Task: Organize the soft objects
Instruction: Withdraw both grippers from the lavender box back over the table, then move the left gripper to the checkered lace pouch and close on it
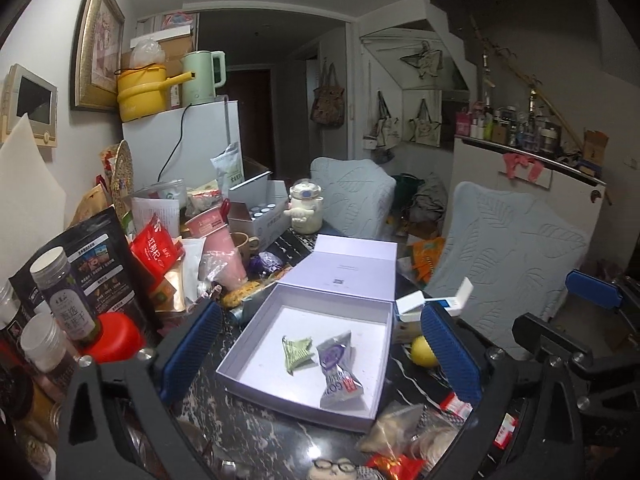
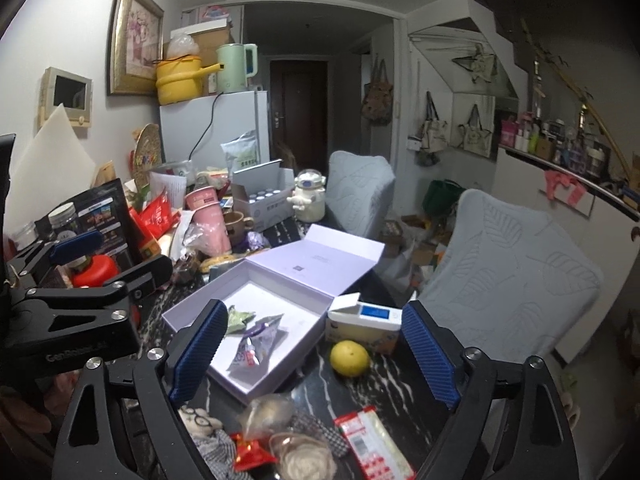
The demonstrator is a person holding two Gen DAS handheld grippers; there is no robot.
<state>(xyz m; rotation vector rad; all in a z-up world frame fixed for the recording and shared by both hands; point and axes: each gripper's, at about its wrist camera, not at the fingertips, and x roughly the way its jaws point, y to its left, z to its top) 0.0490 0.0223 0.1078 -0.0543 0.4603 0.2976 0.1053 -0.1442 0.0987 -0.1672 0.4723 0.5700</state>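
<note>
Lavender box point(image 1: 256, 344) open on dark marbled worktop point(image 1: 248, 424), hinged lid point(image 1: 352, 268) folded back flat toward the far side. Inside box, on white floor: green folded packet point(image 1: 295, 354) toward the left, silver-purple snack pouch point(image 1: 338, 372) just beside it on the right, the two close, contact not determinable. Same pair visible in right wrist view: green packet point(image 2: 239, 317), pouch point(image 2: 256, 346).

Left claw point(image 1: 320, 350) released, blue ribbed pads wide apart on either side of box, nothing between pads but the box below. Right claw point(image 2: 312, 354) likewise released, pads spread, nothing grasped. No earlier frame for comparison.

Near edge of worktop, in front of box: loose pile of soft items, including small doll with glasses point(image 2: 200, 426), clear bag with round beige content point(image 2: 266, 410), red wrapper point(image 2: 250, 452), red-white striped packet point(image 2: 372, 440).

Right of box: yellow lemon point(image 2: 349, 359), behind it white carton with blue label point(image 2: 366, 320).

Left of box: red lid point(image 1: 116, 336), jars, black pouch point(image 1: 100, 264), pink cups point(image 1: 218, 240), crowded together. Beyond worktop: two chairs with pale quilted covers point(image 1: 508, 240).
</note>
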